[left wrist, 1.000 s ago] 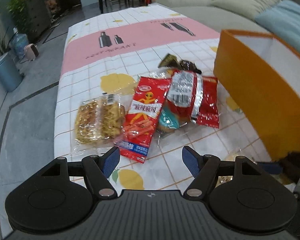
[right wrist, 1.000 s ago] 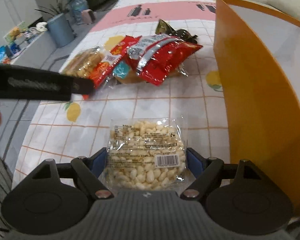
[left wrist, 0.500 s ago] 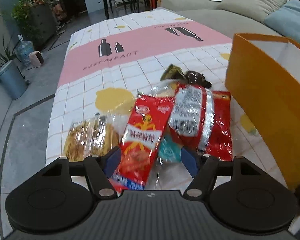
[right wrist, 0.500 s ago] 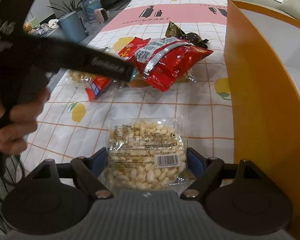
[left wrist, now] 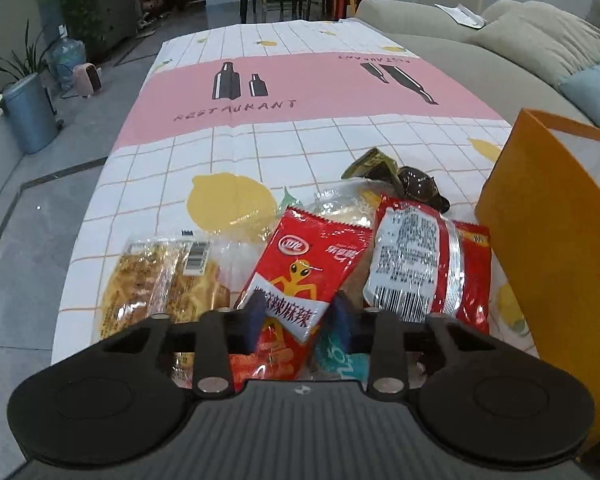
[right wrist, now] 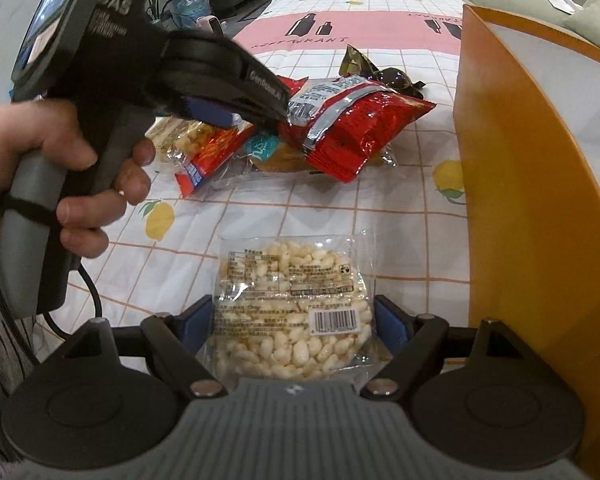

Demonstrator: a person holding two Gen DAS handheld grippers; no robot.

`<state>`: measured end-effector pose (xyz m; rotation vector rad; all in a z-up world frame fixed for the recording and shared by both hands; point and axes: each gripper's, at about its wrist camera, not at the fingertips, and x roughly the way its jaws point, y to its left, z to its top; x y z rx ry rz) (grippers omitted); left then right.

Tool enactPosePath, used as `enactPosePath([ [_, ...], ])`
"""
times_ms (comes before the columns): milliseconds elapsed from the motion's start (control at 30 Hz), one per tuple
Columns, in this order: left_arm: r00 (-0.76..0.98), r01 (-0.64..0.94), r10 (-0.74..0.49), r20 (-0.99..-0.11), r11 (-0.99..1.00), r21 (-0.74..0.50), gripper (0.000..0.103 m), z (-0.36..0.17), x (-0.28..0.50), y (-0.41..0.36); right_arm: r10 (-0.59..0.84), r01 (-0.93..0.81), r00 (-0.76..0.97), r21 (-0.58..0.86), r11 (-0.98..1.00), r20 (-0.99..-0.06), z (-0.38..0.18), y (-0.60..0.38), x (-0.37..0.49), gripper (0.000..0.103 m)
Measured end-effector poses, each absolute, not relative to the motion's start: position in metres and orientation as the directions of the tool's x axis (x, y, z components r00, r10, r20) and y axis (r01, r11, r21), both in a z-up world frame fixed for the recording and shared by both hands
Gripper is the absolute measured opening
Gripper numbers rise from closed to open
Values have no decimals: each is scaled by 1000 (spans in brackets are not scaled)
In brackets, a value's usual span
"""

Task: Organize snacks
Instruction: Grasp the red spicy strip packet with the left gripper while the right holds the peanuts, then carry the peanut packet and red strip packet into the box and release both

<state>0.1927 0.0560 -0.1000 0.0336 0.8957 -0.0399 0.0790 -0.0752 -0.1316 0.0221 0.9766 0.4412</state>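
My left gripper point(left wrist: 299, 314) is closing its jaws, and the blue pads press the sides of a red snack packet with an orange alien figure point(left wrist: 308, 264), which bows up between them. In the right wrist view this left gripper point(right wrist: 268, 120), held by a hand point(right wrist: 80, 184), reaches into the snack pile. My right gripper point(right wrist: 294, 326) is shut on a clear packet of puffed rice point(right wrist: 296, 304), held wide across its sides beside the orange paper bag point(right wrist: 512, 184). The pile also holds a red foil chip bag point(left wrist: 424, 264) and a clear packet of yellow crackers point(left wrist: 156, 284).
A teal packet point(left wrist: 340, 360) lies under the red ones, and dark wrapped sweets point(left wrist: 416, 184) sit behind the pile. The orange bag point(left wrist: 540, 248) stands open at the right. A pink and white tablecloth point(left wrist: 300, 92) covers the table; a sofa point(left wrist: 500, 48) runs behind it.
My left gripper moved forward over the pile and its jaws closed around the red alien packet. The right gripper kept still with the puffed rice packet.
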Motion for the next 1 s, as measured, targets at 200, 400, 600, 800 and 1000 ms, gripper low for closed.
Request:
enactPosePath([
  [200,649,3,-70,-758,996,-90,9,-81,189,68,370,-355,479,210,911,-796,-131,-75,78,81],
  [400,632,-81,-83,-770,982,-172,7,-59,175,89,370,-354,479,210,911,-796,-131,-76,78,81],
  [600,578,-106,-137,-805,965,-241,7,-50,148,105,369,-351,484,210,912,-794,-130,-76,76,81],
  [800,492,-128,-81,-867,978,-164,7,-70,152,103,359,-355,488,195,914,-796,-131,-73,76,81],
  [1000,459,-136,8,-888,989,-61,22,-85,164,100,350,-364,492,177,914,-797,-131,-72,75,81],
])
